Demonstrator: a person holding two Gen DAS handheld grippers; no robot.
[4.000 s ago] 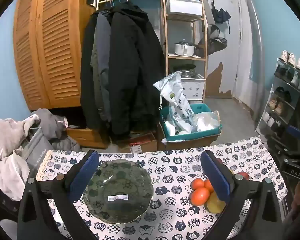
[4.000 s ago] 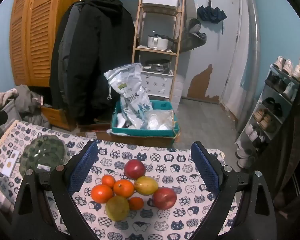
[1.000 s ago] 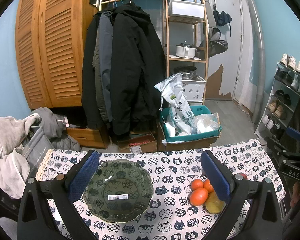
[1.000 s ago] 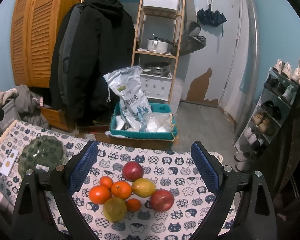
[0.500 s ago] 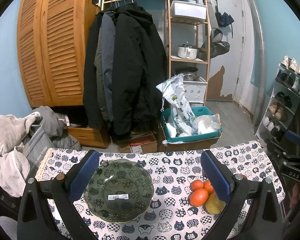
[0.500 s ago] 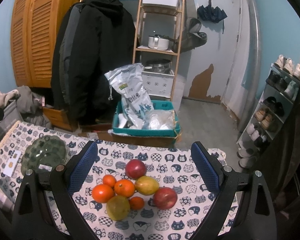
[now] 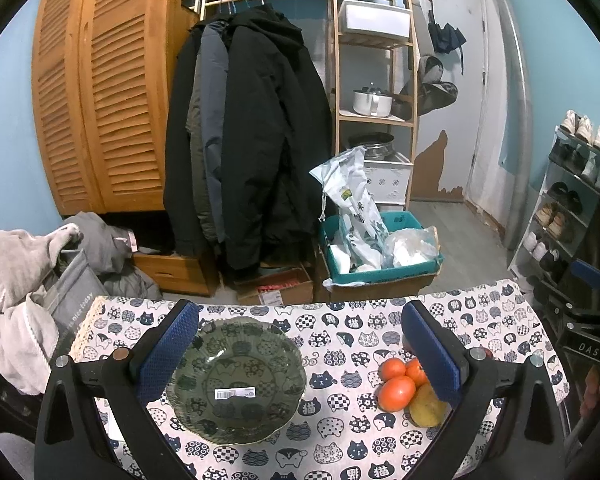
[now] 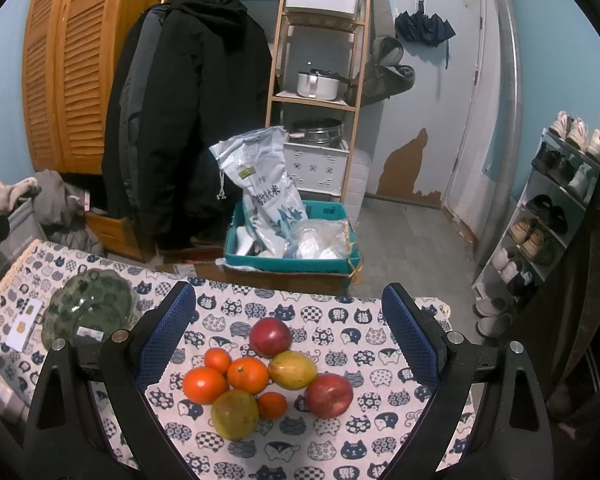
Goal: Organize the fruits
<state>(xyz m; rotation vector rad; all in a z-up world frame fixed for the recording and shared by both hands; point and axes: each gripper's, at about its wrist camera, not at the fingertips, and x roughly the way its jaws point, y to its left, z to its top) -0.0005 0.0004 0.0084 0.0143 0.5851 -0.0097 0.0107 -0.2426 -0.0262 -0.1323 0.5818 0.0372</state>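
Fruit sits bunched on the counter (image 8: 340, 452) between my right tool (image 8: 290, 338)'s spread fingers (oranges (image 8: 247, 375), two red apples (image 8: 329, 395), a mango (image 8: 292, 369)), while my left tool (image 7: 298, 354), fingers equally apart and empty, frames the green glass bowl (image 7: 236, 380).

So the left gripper (image 7: 300, 354) hangs over the cat-print tablecloth (image 7: 340, 440) with its blue-padded fingers (image 7: 168, 350) spread wide, nothing between them. An empty green glass bowl (image 7: 236, 380) with a barcode sticker (image 7: 235, 392) sits just inside the left finger. Off to the right, three oranges (image 7: 396, 393) bunch together, touching a yellowish fruit (image 7: 427, 411) partly hidden behind the right finger.
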